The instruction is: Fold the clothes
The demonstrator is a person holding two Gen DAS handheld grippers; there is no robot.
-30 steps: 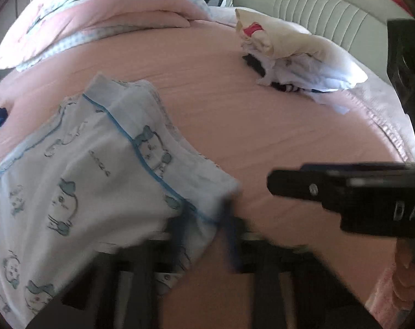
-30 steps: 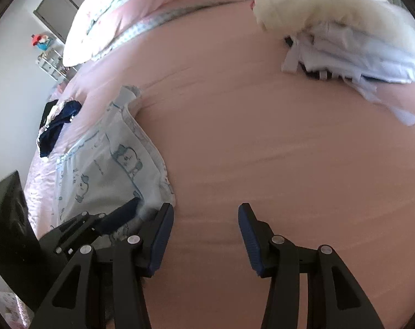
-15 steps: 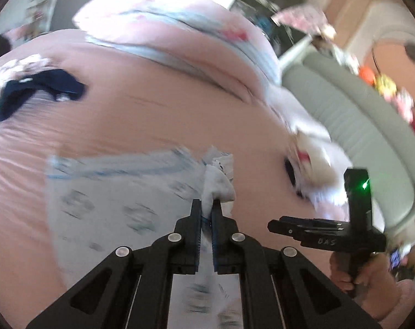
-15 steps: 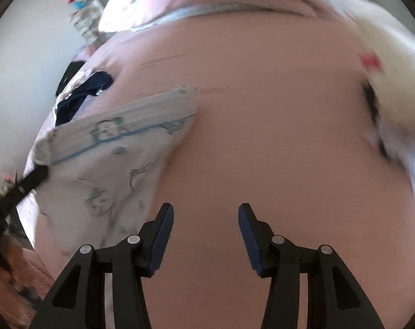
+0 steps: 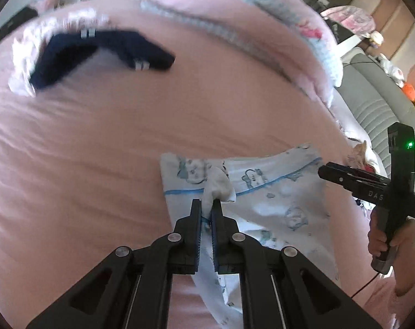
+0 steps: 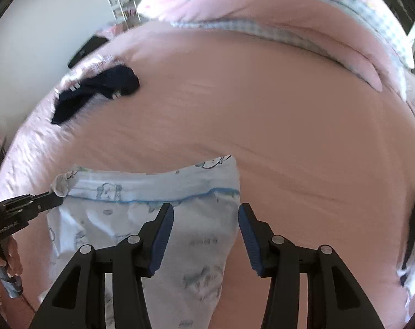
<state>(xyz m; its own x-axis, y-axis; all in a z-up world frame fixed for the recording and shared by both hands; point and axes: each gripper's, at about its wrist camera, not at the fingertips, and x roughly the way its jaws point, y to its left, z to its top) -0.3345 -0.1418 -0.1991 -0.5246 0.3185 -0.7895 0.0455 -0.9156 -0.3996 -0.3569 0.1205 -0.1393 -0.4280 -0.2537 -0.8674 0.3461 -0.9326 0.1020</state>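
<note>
Pink bed sheet fills both views; quilt roll at far edge, white wall behind. One pale-blue printed garment w/ blue piping lies flat near me. One navy item far off. My left gripper pinches garment's corner; right gripper spread wide above it.

We see bare pink bed across the middle, open for a gripper. A navy garment lies near the left edge, and a folded quilt blocks the far edge.
</note>
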